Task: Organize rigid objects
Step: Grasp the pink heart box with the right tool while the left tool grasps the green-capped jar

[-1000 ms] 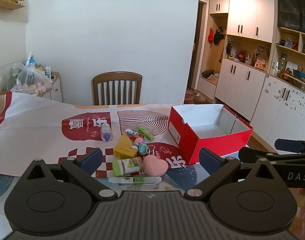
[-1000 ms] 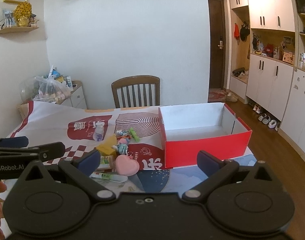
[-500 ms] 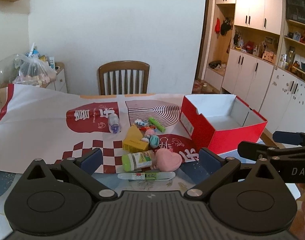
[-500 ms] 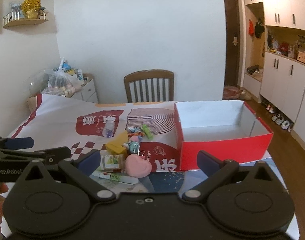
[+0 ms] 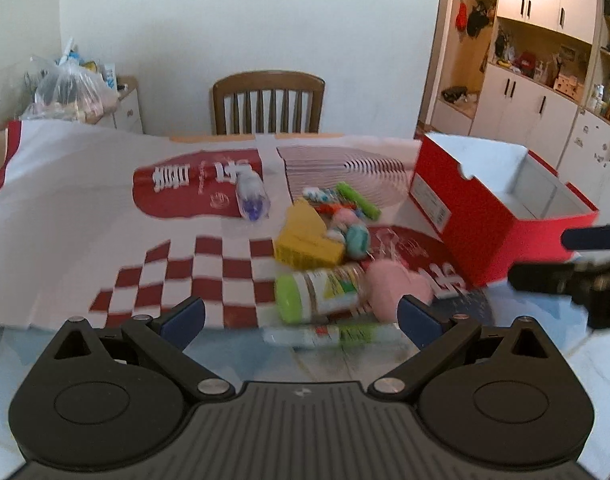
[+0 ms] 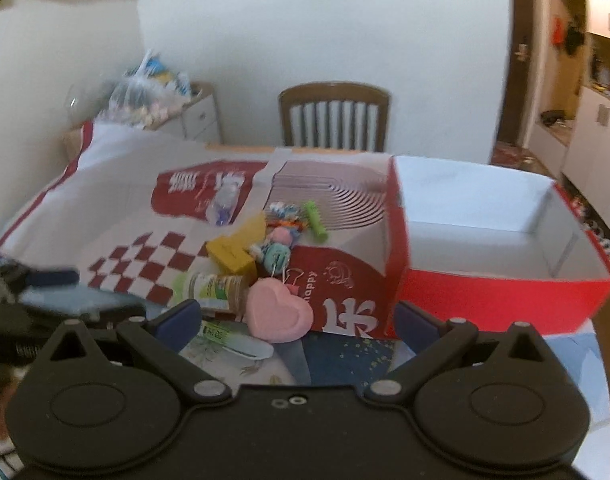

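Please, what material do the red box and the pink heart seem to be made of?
Red box: likely cardboard, thin folded walls, smooth red outside, matte white inside. Pink heart: probably moulded plastic, possibly silicone; matte, even colour, raised rim. Motion blur leaves this uncertain.

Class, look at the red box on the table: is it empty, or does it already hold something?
As far as shown, empty. The red box has no lid, and only bare white walls and floor are visible inside; the near corner is hidden.

Home dining area: wooden chair (image 5: pixel 268 102) behind a cloth-covered table (image 5: pixel 85 184), white built-in cabinets (image 5: pixel 545 40) at right with cluttered shelves (hats hanging near the entry), dark door (image 6: pixel 519 64) at upper right.
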The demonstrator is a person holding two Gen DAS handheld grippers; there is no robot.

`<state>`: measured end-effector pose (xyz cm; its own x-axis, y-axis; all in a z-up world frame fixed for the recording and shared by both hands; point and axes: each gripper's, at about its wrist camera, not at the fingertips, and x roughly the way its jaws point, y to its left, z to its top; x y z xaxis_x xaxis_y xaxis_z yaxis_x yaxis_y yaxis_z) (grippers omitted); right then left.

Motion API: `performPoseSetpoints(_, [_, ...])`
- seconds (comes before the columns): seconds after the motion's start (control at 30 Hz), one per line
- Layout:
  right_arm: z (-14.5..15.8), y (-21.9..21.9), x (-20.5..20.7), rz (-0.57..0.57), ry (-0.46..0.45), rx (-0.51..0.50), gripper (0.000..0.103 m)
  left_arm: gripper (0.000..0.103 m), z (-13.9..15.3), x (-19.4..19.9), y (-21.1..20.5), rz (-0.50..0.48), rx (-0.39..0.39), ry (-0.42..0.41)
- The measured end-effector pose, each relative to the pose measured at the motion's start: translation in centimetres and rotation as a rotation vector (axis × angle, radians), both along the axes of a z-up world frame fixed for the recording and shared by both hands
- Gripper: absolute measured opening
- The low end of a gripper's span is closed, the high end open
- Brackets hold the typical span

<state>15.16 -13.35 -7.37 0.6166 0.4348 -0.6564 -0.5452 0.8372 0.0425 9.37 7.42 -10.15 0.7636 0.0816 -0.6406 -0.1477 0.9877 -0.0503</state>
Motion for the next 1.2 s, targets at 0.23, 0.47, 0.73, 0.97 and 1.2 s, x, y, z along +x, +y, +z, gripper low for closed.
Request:
performPoseSetpoints(0.23, [-3.5,2.4,2.8,0.106,0.036,-0.074,0.099,0.103,-2.4,4.2,0.5,-0.037,0.072,0.029])
performPoseSetpoints(0.47, [-6.3,3.8,5.0,0.163,0.062,-0.12,0.091,0.102,-5.1,7.5,-0.1,-0.112,0.123,0.071])
performPoseSetpoints(0.73, [-8.5,4.2,6.4,0.135,0.1,-0.12,0.083,0.1,-6.9,9.8,-0.1,-0.138,0.103,0.111])
performPoseSetpoints(0.97, [-9.4,4.6,7.2,0.171,0.09,-0.13,0.081,0.094,-8.0,11.0,0.9,-0.191,0.023,0.161])
performPoseSetpoints(1.2, [-9.9,5.3,7.2,0.182,0.094,-0.145,0.069,0.076,-8.5,11.5,0.6,-0.221,0.004,0.179])
